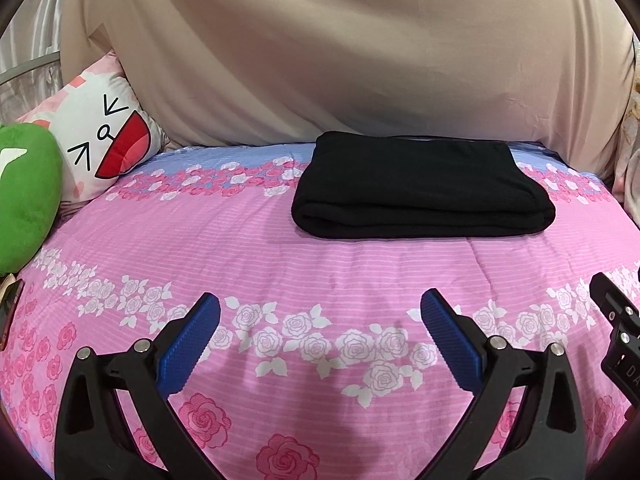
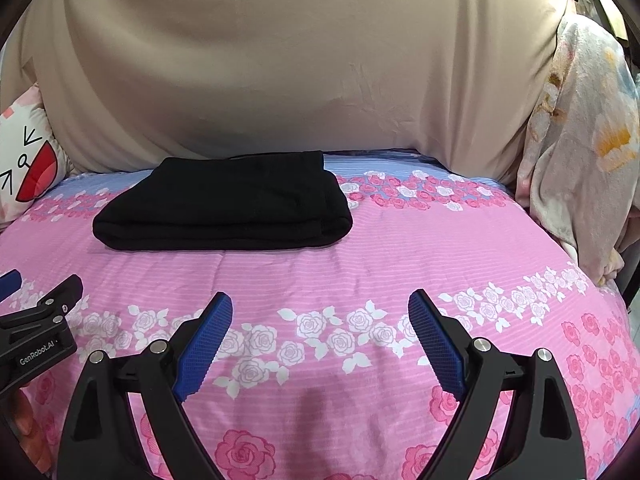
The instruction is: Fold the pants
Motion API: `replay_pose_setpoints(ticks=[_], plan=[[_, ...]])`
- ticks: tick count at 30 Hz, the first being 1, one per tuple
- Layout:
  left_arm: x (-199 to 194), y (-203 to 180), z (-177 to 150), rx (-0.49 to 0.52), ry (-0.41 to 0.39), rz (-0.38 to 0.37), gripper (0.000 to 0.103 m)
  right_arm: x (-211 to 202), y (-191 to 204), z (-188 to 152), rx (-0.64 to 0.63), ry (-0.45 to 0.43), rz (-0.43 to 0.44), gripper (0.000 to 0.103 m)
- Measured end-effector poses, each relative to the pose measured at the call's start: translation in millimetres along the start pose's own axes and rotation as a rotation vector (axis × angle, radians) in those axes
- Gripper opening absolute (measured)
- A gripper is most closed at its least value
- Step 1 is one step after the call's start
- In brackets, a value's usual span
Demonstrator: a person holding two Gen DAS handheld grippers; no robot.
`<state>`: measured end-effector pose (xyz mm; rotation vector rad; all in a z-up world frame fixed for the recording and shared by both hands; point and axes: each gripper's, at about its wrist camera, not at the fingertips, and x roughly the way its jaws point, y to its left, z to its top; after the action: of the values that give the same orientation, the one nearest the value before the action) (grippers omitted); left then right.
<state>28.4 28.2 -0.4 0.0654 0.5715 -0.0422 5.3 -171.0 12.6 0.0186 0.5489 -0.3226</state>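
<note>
Above the near part of the bed's pink rose-print cover [image 1: 320,264], my left tongs [image 1: 320,316] stand spread wide with their blue ribbed pads [image 1: 188,344] gripping nothing and touching nothing, and my right tongs [image 2: 320,314] stand just as wide and just as empty beside them. Farther back on that cover, near the beige drape [image 1: 360,52], the black pants [image 1: 420,186] lie folded into a flat thick rectangle, well apart from both tongs. On the left tongs' black body, seen from the right wrist, white lettering reads "GenRobot.AI" [image 2: 36,354].
</note>
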Motion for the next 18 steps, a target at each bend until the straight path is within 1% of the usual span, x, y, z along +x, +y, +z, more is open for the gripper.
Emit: replay_pose_setpoints(ticks=[11,12,13,18], plan=[[0.1,-0.9,-0.2,0.002,0.002,-0.003,0.098,0.3,-0.5,-0.7,0.003,0.002,0.0,0.088],[0.1,-1.2,-0.2,0.002,0.002,-0.002,0.098,0.0,-0.6,-0.8,0.003,0.001,-0.001,0.089],[0.0,-1.3,-0.2,0.002,0.001,-0.002,0.098,-0.2,-0.6,-0.9,0.003,0.0,-0.001,0.092],[-1.5,-2.2,0.0,0.007,-0.005,-0.008,0.098,0.1,-1.4,-0.4,0.0,-0.001,0.0,0.092]])
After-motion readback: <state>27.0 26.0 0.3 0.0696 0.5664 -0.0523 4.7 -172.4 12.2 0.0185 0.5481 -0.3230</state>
